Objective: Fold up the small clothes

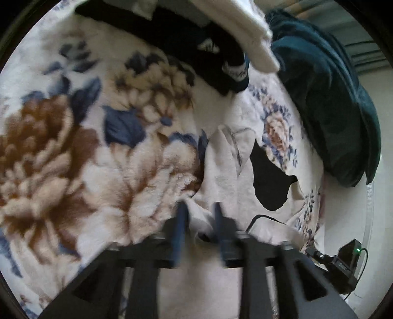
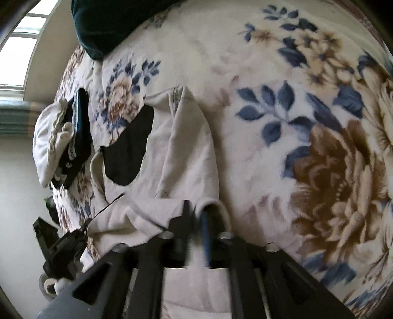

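A cream garment with a black patch [image 1: 270, 176] lies on the floral blanket [image 1: 73, 147]. My left gripper [image 1: 200, 213] is shut on a fold of the cream garment [image 1: 228, 166] at its near edge. In the right wrist view the same cream garment [image 2: 186, 152] with its black patch [image 2: 127, 152] spreads ahead. My right gripper [image 2: 195, 213] is shut on its near hem. The left gripper [image 2: 61, 247] shows at the lower left of the right wrist view, and the right gripper [image 1: 343, 260] at the lower right of the left wrist view.
A pile of folded clothes, black [image 1: 196, 41] under white [image 1: 245, 27], lies at the far end of the blanket; it also shows in the right wrist view [image 2: 56, 142]. A dark green pillow [image 1: 331, 103] lies along the bed's edge, also in the right wrist view [image 2: 110, 22].
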### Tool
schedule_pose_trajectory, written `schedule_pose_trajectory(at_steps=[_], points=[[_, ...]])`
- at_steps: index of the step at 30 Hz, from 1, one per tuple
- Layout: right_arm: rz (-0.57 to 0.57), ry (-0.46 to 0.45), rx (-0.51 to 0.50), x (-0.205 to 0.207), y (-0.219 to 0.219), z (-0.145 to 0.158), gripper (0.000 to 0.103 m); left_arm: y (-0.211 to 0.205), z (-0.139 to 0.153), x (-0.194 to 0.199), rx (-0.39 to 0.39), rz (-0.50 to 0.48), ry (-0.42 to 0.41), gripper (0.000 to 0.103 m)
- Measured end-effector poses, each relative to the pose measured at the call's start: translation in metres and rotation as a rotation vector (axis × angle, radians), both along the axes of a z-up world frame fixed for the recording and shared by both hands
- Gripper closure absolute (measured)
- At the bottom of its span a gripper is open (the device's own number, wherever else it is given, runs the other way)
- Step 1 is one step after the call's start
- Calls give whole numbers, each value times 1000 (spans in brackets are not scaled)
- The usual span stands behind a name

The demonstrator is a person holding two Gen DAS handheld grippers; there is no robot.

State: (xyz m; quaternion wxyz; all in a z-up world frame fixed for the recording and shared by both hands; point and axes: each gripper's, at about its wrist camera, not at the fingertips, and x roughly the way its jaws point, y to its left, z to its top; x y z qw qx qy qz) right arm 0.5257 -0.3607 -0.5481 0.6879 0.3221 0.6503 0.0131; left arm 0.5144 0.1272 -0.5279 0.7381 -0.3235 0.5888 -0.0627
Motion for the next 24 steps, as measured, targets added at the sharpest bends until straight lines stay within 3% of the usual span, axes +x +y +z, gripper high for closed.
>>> schedule_pose_trajectory(at_steps=[1,2,4,7,13,14,15,16,17,20,24], points=[[0,-19,-2,-2,2,5,47,4,5,-5,-11,15,-18,52],[2,-45,-21,-6,1,13,41,7,10,-9,-5,26,-31,42],[12,-81,-48,-15,-2,28,39,7,15,-12,30,21,-45,41],[38,-91,-89,-22,3,35,39,-8,12,-3,132,-69,-59,41],[29,-14,-57,-5,5,-10,39,-37,-32,29,306,-162,51,41],[24,-8,-43,-1,6,-17,40,-37,-35,30,315,-162,53,41],[20,-7,-34,2,8,-23,52,-37,-35,30,327,-161,52,41],[9,-5,-55,3,8,-26,79,-38,-34,30,337,-167,52,41],[10,7,-102,6,10,-29,85,-40,-32,30,347,-175,54,41],[24,9,-207,7,8,-28,87,-48,-11,37,368,-184,55,41],[74,59,-178,14,6,-24,85,-71,39,64,415,-236,-50,41]])
